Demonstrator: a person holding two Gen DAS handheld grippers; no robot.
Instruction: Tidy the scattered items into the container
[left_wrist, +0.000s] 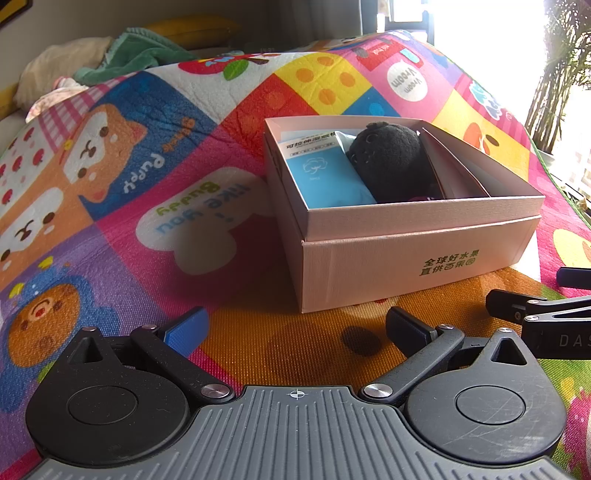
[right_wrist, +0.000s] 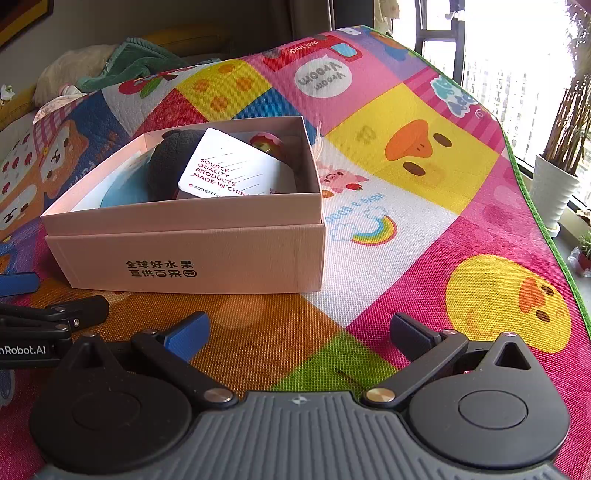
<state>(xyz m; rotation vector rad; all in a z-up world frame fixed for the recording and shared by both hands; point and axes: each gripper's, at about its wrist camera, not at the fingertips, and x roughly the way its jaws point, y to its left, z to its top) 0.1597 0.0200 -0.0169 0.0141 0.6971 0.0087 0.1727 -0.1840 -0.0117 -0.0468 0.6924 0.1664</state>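
A pale pink cardboard box (left_wrist: 406, 258) sits on the colourful play mat (left_wrist: 147, 221). Inside lie a black plush toy (left_wrist: 391, 158), a blue tissue pack (left_wrist: 325, 177) and a white card. In the right wrist view the box (right_wrist: 192, 254) also shows the plush (right_wrist: 170, 166), the white printed card (right_wrist: 229, 166) and a small red toy (right_wrist: 266, 142). My left gripper (left_wrist: 295, 328) is open and empty, in front of the box. My right gripper (right_wrist: 299, 332) is open and empty, in front of the box's right corner.
Each gripper shows at the edge of the other's view, the right one (left_wrist: 546, 317) and the left one (right_wrist: 48, 317). Bedding and a green cloth (left_wrist: 140, 55) lie at the back left. A potted plant (right_wrist: 557, 177) stands by the window on the right.
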